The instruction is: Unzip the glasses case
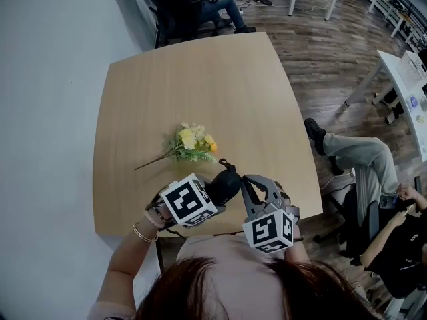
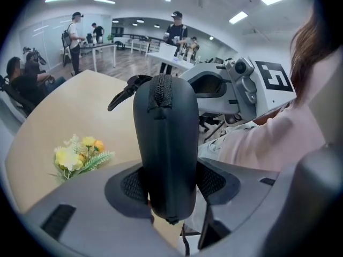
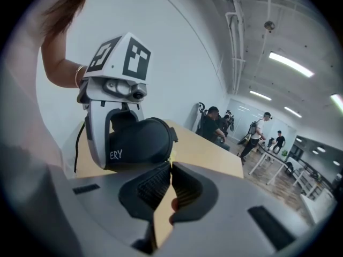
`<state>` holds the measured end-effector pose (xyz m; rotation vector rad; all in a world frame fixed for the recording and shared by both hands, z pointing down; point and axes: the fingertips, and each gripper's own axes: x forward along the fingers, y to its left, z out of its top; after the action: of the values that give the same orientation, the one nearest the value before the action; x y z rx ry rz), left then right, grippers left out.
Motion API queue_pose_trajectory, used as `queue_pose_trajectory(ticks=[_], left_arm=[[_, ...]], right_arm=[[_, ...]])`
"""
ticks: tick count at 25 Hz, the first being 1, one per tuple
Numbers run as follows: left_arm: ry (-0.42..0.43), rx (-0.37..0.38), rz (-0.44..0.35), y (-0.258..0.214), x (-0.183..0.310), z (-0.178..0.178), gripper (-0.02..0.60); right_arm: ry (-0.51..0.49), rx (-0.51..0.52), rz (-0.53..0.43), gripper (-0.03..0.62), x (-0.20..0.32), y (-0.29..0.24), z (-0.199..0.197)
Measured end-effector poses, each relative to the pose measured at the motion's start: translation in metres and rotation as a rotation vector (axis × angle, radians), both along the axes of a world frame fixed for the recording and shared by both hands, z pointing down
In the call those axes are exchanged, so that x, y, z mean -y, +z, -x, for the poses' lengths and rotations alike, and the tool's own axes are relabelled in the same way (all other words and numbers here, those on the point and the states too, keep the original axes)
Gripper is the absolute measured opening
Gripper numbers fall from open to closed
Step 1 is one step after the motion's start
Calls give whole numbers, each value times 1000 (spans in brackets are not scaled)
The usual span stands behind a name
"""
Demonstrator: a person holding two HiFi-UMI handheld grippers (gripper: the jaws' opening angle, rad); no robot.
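Note:
The black glasses case [image 1: 225, 182] hangs over the near edge of the table, with my left gripper [image 1: 212, 193] shut on its sides. In the left gripper view the case [image 2: 166, 143] stands upright between the pads [image 2: 210, 181], its zipper seam [image 2: 162, 95] facing the camera and closed as far as I can see. A black strap [image 2: 127, 93] sticks out at its top left. My right gripper [image 1: 253, 191] is just right of the case. In the right gripper view its jaw tips [image 3: 170, 169] meet right below the case [image 3: 136, 141], and nothing shows between them.
A small bunch of yellow artificial flowers [image 1: 192, 144] lies on the wooden table [image 1: 187, 85] just beyond the case. A person sits close by at the right [image 1: 360, 159], another beyond the table's far edge [image 1: 193, 2]. A white desk [image 1: 407, 79] stands far right.

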<state>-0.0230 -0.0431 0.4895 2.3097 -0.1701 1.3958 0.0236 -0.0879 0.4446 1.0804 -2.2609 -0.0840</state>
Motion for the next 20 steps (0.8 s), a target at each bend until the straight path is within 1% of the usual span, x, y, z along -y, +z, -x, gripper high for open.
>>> queue_pose_trajectory(ticks=[9, 15, 20], left_arm=[[66, 81, -8, 10, -5, 5, 244], [122, 132, -39, 16, -2, 6, 244], [155, 173, -48, 20, -4, 7, 242]], right_arm=[[-20, -39, -2, 18, -5, 4, 0], [-35, -82, -9, 18, -6, 7, 1], [-46, -107, -9, 18, -8, 10, 0]])
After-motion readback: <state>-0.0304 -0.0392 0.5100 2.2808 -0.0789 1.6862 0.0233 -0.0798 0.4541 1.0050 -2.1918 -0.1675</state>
